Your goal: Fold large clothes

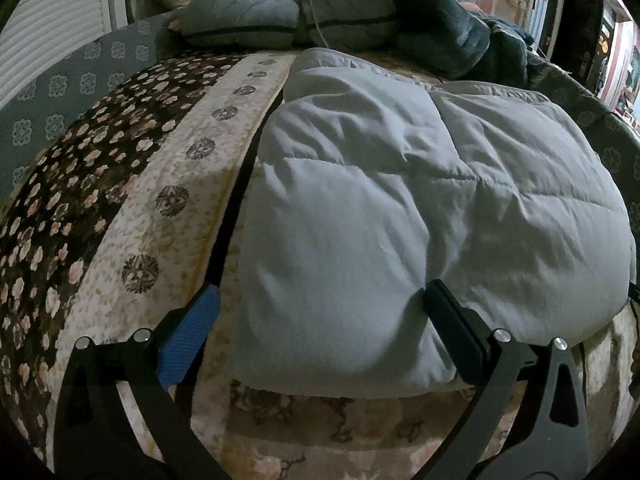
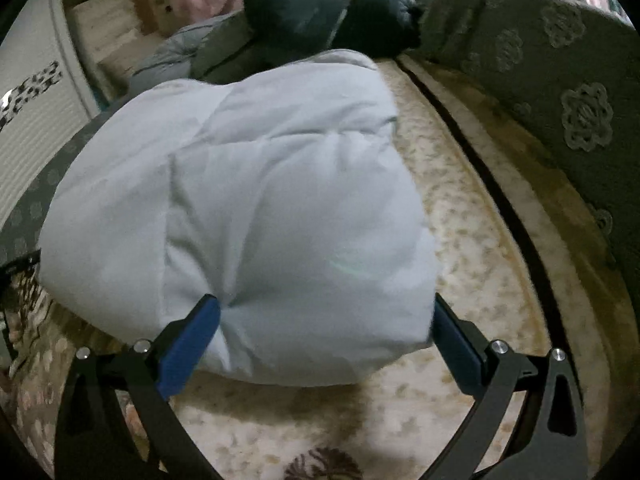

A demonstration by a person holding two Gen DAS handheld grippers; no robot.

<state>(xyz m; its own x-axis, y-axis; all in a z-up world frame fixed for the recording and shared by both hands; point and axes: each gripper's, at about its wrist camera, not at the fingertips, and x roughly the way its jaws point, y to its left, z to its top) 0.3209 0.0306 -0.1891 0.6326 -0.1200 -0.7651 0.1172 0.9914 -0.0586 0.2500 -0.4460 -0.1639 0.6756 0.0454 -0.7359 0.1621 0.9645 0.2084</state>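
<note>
A pale grey-blue quilted padded garment [image 1: 420,200], already doubled into a thick bundle, lies on the patterned bed cover [image 1: 132,208], with its long axis running away from both claws toward the heap of darker folded padded clothes [image 1: 320,12] at the far end of the bed. The left claw [image 1: 320,320] is spread wide, astride the garment's near left corner: its blue pad [image 1: 192,340] is over the bed cover just left of the edge, while the dark finger [image 1: 456,332] presses into the fabric, which puckers there. The right claw [image 2: 326,330] also stands wide apart, straddling the near right end of the same garment [image 2: 240,200], one blue pad [image 2: 188,344] dimpling the cloth, the other at the bundle's right edge; neither claw has clamped anything. The near edge sits directly ahead of each claw, so both hands are about equally close, one at each near corner. Both are held low, pointing forward along the bed. A next fold would likely mean closing on those corners and carrying them away toward the far end; the thick padding may slip or spring back from so wide a bite.
</note>
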